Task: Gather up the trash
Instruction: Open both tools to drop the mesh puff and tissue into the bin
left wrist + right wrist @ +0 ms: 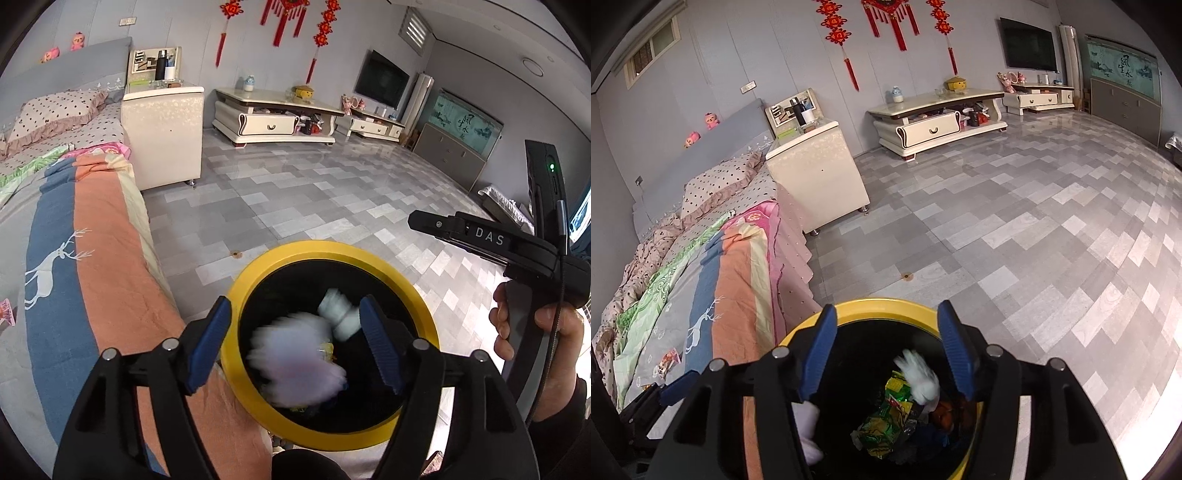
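Left tool [295,343]: blue-padded fingers [207,343] spread wide, nothing between them; released. It hangs directly over the mouth of the yellow-rimmed bin [332,251], which stands on the floor just beside the bed [110,258].

Inside the bin, left view: a motion-blurred pale lilac wad [295,365], in mid-air or just landed; cannot tell which. Beside it a blurred white bottle-shaped piece [338,314], close to the right-side pad; contact not resolvable.

Right tool [886,350]: fingers likewise apart and empty, released, also above the bin opening. In the left view its black body [491,240] shows to the right of the bin, held in the person's right hand [554,332].

Bin contents, right view: blurred white piece [921,380] uppermost, a green and yellow wrapper [890,417] below it, something orange-brown [945,413] further right, dark material underneath.

On the bedcover, a small red and white wrapper [666,363] lies near the bed's edge, well apart from the bin.

Floor: small brown speck [907,276] on the grey tiles beyond the bin rim.

Farther: cream nightstand [820,173] at the bed head, low cream TV cabinet [934,122] along the wall, red knot ornaments [882,18] above.
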### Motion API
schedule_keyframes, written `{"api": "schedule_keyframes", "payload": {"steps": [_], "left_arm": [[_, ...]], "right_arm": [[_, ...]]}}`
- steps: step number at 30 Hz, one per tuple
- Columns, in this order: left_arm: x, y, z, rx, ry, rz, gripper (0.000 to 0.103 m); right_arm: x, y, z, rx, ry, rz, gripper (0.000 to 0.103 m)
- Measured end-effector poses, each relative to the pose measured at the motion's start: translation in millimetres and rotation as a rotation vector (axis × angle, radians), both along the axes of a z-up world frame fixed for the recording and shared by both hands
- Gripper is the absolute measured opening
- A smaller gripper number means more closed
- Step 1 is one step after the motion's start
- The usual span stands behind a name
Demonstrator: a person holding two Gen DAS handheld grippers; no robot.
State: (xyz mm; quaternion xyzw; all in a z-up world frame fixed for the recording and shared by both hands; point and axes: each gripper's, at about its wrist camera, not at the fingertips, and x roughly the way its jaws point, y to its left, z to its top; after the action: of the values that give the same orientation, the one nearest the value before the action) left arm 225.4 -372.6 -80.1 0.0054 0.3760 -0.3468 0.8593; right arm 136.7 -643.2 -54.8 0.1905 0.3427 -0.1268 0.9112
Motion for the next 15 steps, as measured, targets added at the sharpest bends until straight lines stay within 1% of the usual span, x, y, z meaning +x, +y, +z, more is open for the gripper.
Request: {"api": "schedule_keyframes", "payload": {"steps": [3, 7, 10, 15], "left_arm": [[1, 13, 6, -0.006, -0.012, 0.028, 0.079], [3, 35, 13, 0.007, -0.040, 0.072, 0.081], [6, 57, 17, 0.017, -0.057, 0.108, 0.082], [10, 102, 17, 0.038, -0.068, 0.183, 0.082]], "right_arm": [[0, 2, 2, 0.000, 0.003, 0.000, 0.058], [0, 12, 8, 0.000, -0.006, 0.024, 0.060], [4, 26, 15, -0.008, -0.015, 0.062, 0.061], [18, 63, 29, -0.040, -0.030, 0.151, 0.062]]}}
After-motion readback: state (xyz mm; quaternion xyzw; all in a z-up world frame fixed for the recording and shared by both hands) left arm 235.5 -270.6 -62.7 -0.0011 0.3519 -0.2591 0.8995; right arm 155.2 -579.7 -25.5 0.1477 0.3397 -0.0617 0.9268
